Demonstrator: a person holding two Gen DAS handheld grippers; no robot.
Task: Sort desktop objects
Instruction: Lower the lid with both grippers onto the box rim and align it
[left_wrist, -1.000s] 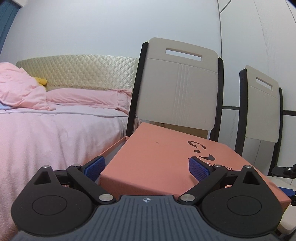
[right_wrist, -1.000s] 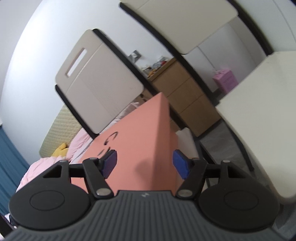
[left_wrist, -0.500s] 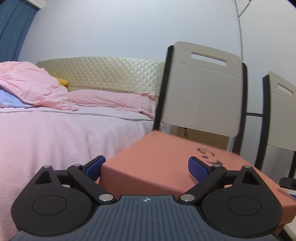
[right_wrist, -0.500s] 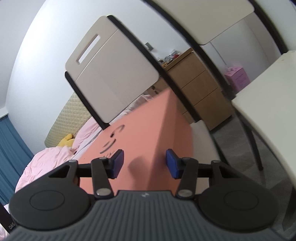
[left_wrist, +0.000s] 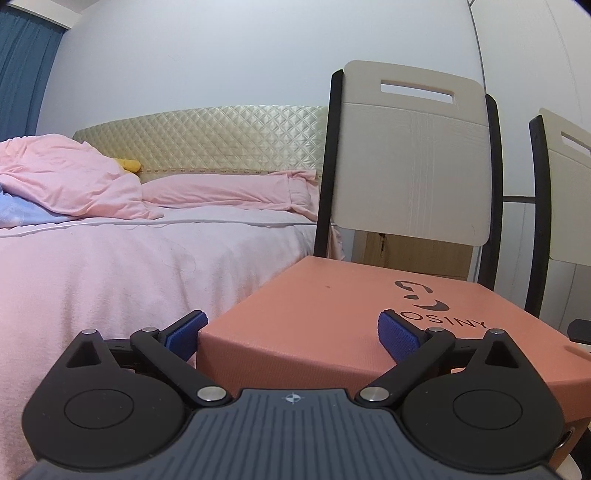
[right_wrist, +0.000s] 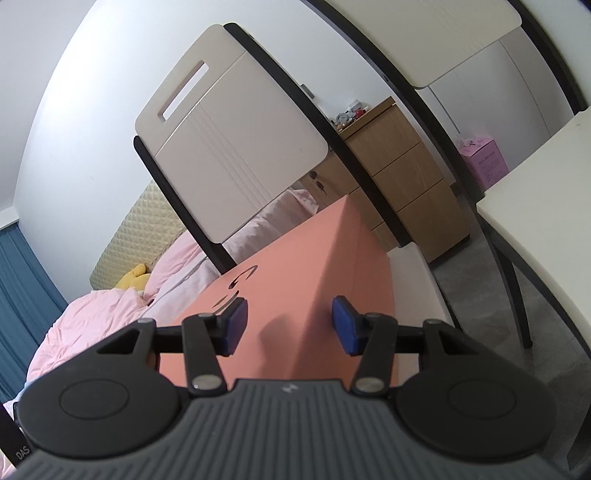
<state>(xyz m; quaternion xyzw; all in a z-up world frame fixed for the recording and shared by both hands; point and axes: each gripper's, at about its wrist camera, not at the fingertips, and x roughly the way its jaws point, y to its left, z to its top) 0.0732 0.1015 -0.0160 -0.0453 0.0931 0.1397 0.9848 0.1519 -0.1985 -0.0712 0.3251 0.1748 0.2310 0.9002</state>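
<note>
A salmon-pink box (left_wrist: 351, 314) with a black logo on its lid fills the middle of both views; it also shows in the right wrist view (right_wrist: 295, 280). My left gripper (left_wrist: 291, 330) is open, its blue pads straddling the box's near corner, one beside the left wall, one over the lid. My right gripper (right_wrist: 286, 325) is open wide around the box's other corner edge, its pads (right_wrist: 343, 325) close to the box's faces. Whether any pad touches the box cannot be told.
A bed with pink bedding (left_wrist: 110, 266) lies left. A beige chair with a black frame (left_wrist: 413, 162) stands behind the box, a second chair (left_wrist: 569, 192) to the right. A wooden drawer cabinet (right_wrist: 399, 177), a white table (right_wrist: 546, 229) and a pink carton (right_wrist: 484, 158) are on the right.
The box has dropped lower against the chair behind it. The left view has swung so the chair sits further right. The right gripper's jaws have narrowed a little around the box corner.
</note>
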